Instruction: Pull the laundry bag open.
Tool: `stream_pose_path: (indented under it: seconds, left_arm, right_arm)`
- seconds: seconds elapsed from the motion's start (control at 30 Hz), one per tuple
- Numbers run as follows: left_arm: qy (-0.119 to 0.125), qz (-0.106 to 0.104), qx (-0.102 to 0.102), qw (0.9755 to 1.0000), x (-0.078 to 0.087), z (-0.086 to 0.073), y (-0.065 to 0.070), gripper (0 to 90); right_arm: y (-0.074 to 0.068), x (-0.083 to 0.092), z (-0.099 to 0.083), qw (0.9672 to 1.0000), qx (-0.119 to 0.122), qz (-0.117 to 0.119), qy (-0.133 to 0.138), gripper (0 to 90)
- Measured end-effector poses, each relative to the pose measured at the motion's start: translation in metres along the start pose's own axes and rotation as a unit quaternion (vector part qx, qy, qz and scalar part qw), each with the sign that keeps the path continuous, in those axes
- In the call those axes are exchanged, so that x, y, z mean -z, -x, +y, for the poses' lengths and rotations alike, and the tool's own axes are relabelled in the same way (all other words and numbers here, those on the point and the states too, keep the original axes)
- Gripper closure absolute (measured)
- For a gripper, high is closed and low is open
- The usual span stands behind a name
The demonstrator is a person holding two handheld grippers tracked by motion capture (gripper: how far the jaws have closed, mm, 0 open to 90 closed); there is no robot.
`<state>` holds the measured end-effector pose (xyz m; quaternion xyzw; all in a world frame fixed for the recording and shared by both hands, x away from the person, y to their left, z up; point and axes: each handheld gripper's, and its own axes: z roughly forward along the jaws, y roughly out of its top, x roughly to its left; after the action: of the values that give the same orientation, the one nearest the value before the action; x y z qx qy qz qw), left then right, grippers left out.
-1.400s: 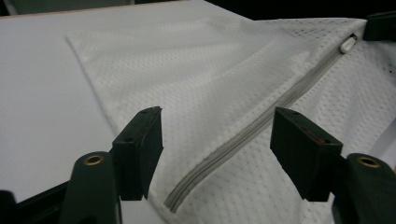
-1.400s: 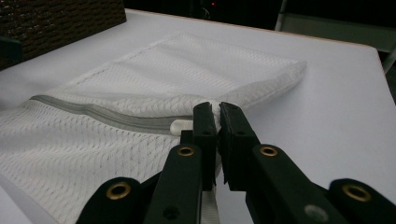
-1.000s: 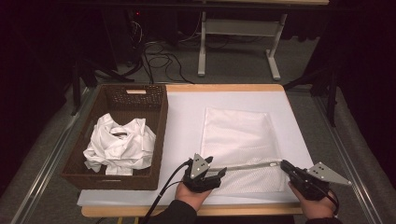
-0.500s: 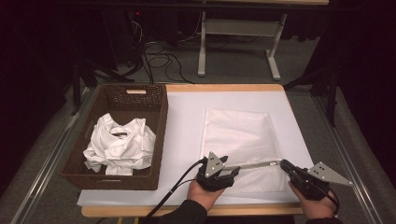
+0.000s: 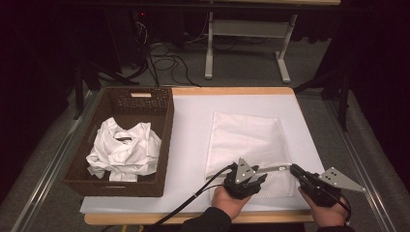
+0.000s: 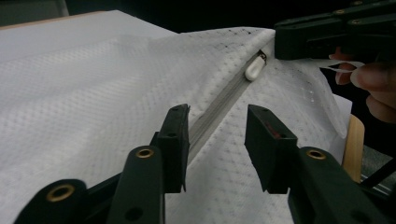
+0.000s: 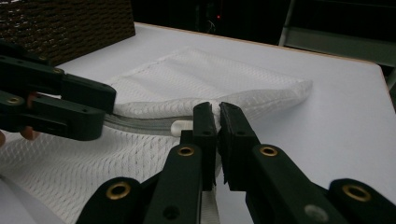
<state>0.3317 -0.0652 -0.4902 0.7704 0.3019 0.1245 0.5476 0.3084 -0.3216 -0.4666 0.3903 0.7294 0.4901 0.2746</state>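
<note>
White mesh laundry bag (image 5: 246,140): thin open-weave cloth, dimpled and matt, with a smooth grey zip tape (image 6: 219,105) and a glossy white plastic pull (image 6: 254,69). Left of the bag, the basket (image 5: 159,125) is dark brown woven wicker, rough and faintly shiny, holding soft crumpled white cloth (image 5: 123,150). Under the bag, a smooth matt white sheet (image 5: 188,121) over a pale wood table edge (image 5: 232,90).

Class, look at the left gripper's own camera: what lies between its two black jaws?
In the left gripper view, the grey zipper of the white mesh bag runs up between the left gripper jaws toward its white pull.
</note>
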Motion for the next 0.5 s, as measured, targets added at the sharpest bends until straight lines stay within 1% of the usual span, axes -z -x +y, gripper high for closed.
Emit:
stream_pose_path:
  seconds: [0.03, 0.1, 0.13, 0.17, 0.3, 0.33, 0.43, 0.5]
  left_arm:
    - [-0.005, -0.001, -0.001, 1.0000, -0.003, 0.001, 0.001, 66.0]
    - [-0.007, -0.008, 0.006, 0.9999, -0.009, 0.002, 0.003, 70.6]
    - [-0.007, -0.008, 0.006, 0.9999, -0.009, 0.002, 0.003, 72.1]
    - [-0.010, -0.009, 0.008, 0.9999, -0.014, 0.003, 0.005, 73.5]
    - [-0.014, -0.010, 0.004, 0.9999, -0.023, 0.006, 0.009, 75.2]
    - [-0.016, -0.010, 0.006, 0.9998, -0.025, 0.007, 0.010, 75.7]
    - [-0.019, -0.010, 0.006, 0.9998, -0.028, 0.010, 0.012, 80.0]
    - [-0.014, -0.013, 0.007, 0.9998, -0.031, 0.012, 0.013, 80.3]
  right_arm:
    - [-0.001, 0.000, 0.000, 1.0000, -0.001, -0.001, 0.000, 87.0]
    - [-0.001, 0.000, 0.000, 1.0000, -0.001, 0.001, 0.000, 87.0]
    - [-0.001, 0.000, 0.000, 1.0000, 0.001, 0.002, 0.002, 87.0]
    - [-0.001, 0.001, 0.001, 1.0000, 0.000, 0.003, 0.003, 87.0]
    - [-0.001, 0.001, 0.001, 1.0000, 0.003, 0.005, 0.006, 87.0]
    - [-0.002, 0.001, 0.001, 1.0000, 0.003, 0.004, 0.006, 87.0]
    - [-0.002, 0.002, 0.002, 0.9999, 0.007, 0.007, 0.010, 87.0]
    - [-0.003, 0.002, 0.002, 0.9999, 0.007, 0.009, 0.011, 87.0]
